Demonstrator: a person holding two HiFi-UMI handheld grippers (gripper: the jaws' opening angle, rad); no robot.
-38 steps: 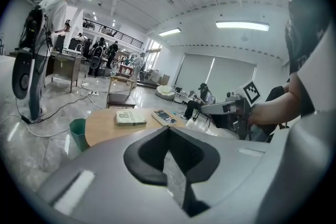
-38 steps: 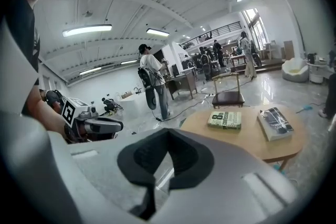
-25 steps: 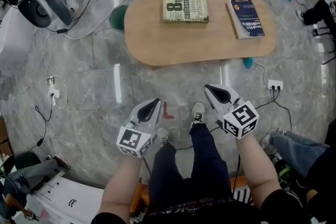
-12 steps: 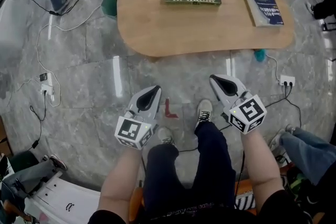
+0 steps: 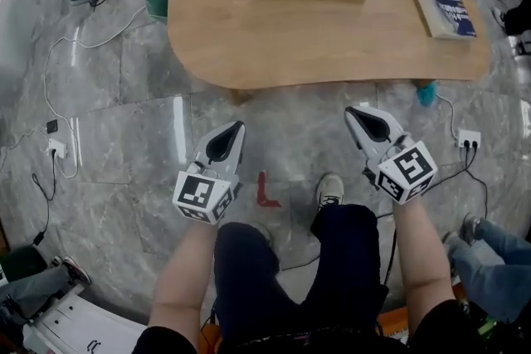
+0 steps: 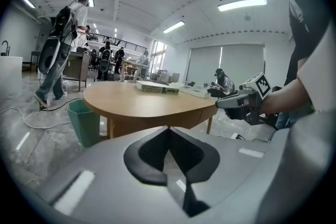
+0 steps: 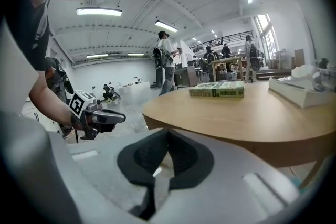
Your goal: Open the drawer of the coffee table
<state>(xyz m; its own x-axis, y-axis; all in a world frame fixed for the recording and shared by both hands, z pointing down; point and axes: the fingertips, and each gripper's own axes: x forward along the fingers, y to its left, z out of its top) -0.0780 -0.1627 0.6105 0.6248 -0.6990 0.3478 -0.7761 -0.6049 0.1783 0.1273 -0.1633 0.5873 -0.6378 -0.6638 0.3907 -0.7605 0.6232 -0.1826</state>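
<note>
While crouching lower than a second ago, brought left gripper (image 5: 232,135) and right gripper (image 5: 357,116), jaws together on nothing, down before the worktop (image 5: 274,37); drawer unseen, probably under its near edge.

1. The coffee table (image 5: 274,37) fills the upper middle of my head view, its worktop a rounded oblong of light brown wood, lying level.
2. A plain wooden skirt (image 6: 137,124) runs under its rim.
3. I cannot make out the drawer's front.
</note>
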